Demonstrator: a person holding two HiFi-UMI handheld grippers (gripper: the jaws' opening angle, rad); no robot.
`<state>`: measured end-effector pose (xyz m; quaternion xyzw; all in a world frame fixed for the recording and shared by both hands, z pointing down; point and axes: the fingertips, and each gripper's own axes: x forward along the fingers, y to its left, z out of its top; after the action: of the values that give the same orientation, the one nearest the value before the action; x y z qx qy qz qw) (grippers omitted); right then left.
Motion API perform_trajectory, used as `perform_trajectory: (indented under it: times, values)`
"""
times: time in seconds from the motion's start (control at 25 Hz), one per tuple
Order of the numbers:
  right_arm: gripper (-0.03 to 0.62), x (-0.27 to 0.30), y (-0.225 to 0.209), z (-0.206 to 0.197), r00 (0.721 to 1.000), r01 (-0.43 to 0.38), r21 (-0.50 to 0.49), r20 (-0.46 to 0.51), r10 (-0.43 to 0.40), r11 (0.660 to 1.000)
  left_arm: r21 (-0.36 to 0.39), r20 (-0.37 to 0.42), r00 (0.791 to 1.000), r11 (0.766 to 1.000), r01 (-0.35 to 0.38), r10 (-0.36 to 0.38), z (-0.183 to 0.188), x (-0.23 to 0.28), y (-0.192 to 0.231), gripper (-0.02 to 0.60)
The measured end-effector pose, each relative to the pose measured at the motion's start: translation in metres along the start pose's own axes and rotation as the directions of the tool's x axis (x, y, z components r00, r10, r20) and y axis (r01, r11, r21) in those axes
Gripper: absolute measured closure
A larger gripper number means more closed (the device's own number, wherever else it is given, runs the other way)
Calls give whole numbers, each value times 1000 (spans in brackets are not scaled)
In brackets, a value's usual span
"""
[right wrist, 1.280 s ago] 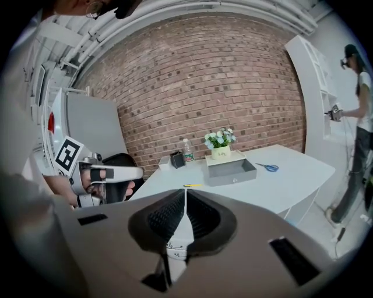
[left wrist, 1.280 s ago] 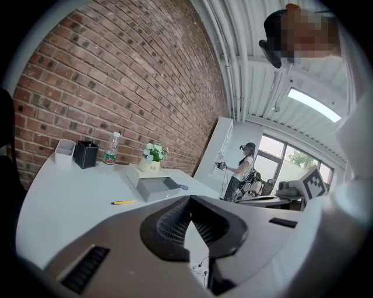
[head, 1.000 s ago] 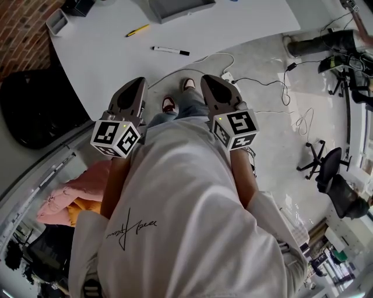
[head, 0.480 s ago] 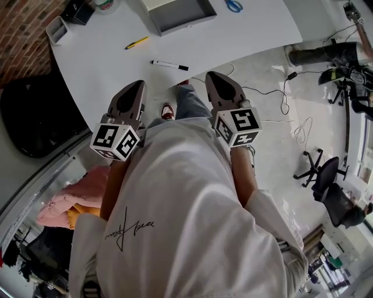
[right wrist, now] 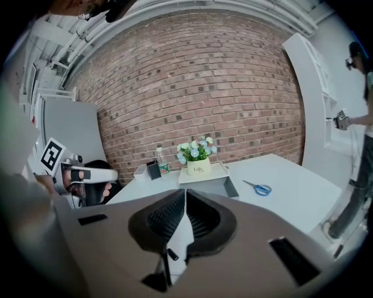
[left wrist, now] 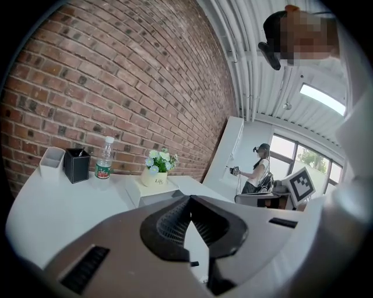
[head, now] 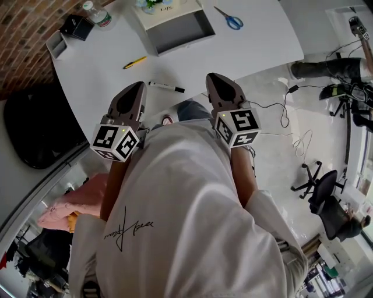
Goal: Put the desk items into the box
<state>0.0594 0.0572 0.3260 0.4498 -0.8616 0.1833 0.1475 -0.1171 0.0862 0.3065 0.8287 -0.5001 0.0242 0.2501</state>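
Note:
A grey open box (head: 175,30) sits at the far side of the white table (head: 99,75); a small flower pot (right wrist: 198,165) stands on its back part. Blue scissors (head: 231,21) lie to the right of the box. A yellow pen (head: 135,62) and a black marker (head: 166,87) lie nearer me. My left gripper (head: 139,87) and right gripper (head: 212,77) are held close to my chest, short of the table's near edge. Both are shut with nothing between their jaws. The box (right wrist: 214,186) and the scissors (right wrist: 257,187) also show in the right gripper view.
A water bottle (head: 99,14), a black holder (head: 76,26) and a white holder (head: 56,45) stand at the table's left by the brick wall. Cables (head: 274,87) and office chairs (head: 317,186) are on the floor at right. A black cushion (head: 41,125) lies at left. Another person (left wrist: 259,169) stands further off.
The table has drawn closer in the head view; the box, scissors and bottle have come further into sight. Both grippers keep their place by my chest and stay shut.

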Motion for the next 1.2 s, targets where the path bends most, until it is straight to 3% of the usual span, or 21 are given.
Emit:
perform_trajectory:
  times: [0.52,0.8,1.2]
  values:
    - [566,74,-112,41,1000,-23,-48,-14,22,999,-4,27,996,996,-88,89,35,80,14,575]
    - [566,105,-177,43,998,-11,-96,-64,4,995,-34,28,990,990,-134,135,30,110,15,575]
    - [566,131,-221,25,989,-42,-143,-144,21,989,-80,3,983,980,-184,185,14,126,11,575]
